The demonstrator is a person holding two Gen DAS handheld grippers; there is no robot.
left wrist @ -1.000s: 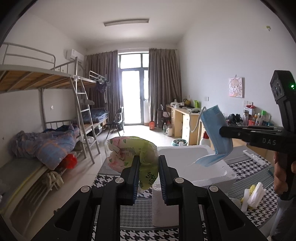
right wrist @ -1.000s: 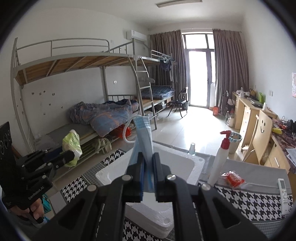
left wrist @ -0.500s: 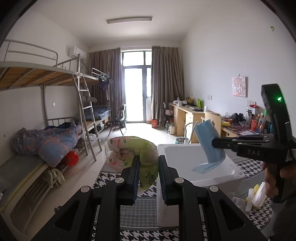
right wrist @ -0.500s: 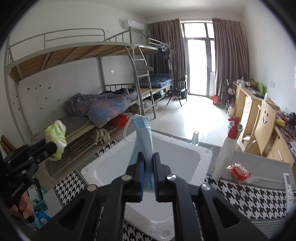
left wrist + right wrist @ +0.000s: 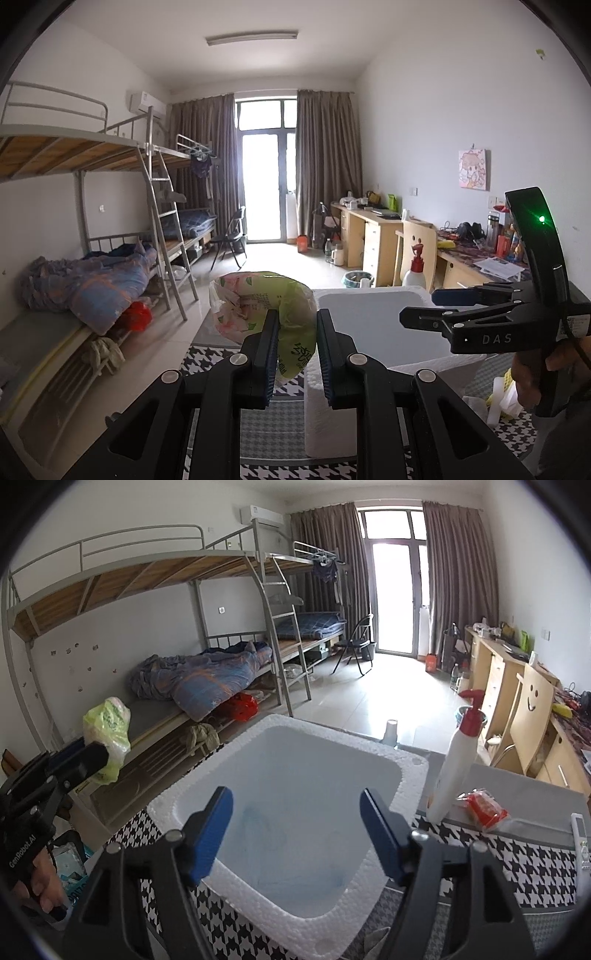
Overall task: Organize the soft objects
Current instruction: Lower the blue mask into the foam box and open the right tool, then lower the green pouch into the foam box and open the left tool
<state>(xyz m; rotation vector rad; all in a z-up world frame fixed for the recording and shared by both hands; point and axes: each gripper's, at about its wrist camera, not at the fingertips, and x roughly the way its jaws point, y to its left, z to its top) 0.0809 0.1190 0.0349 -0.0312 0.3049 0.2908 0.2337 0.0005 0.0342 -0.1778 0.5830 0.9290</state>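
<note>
My left gripper (image 5: 294,350) is shut on a soft green and pink floral plastic pack (image 5: 266,314), held in the air left of a white foam box (image 5: 369,306). The same pack (image 5: 107,734) shows at the left of the right wrist view. My right gripper (image 5: 297,830) is open and empty above the foam box (image 5: 369,893). A light blue face mask (image 5: 291,853) lies on the bottom of the box. The right gripper (image 5: 436,306) shows side-on over the box in the left wrist view.
The box stands on a houndstooth cloth (image 5: 524,867). A white pump bottle with a red top (image 5: 456,760), a red packet (image 5: 484,808) and a remote (image 5: 580,834) are to its right. A bunk bed (image 5: 207,679) and desks (image 5: 502,679) line the walls.
My right gripper has opened and let go of the blue mask, which has dropped into the foam box. My left gripper still holds the pack and has barely moved.
</note>
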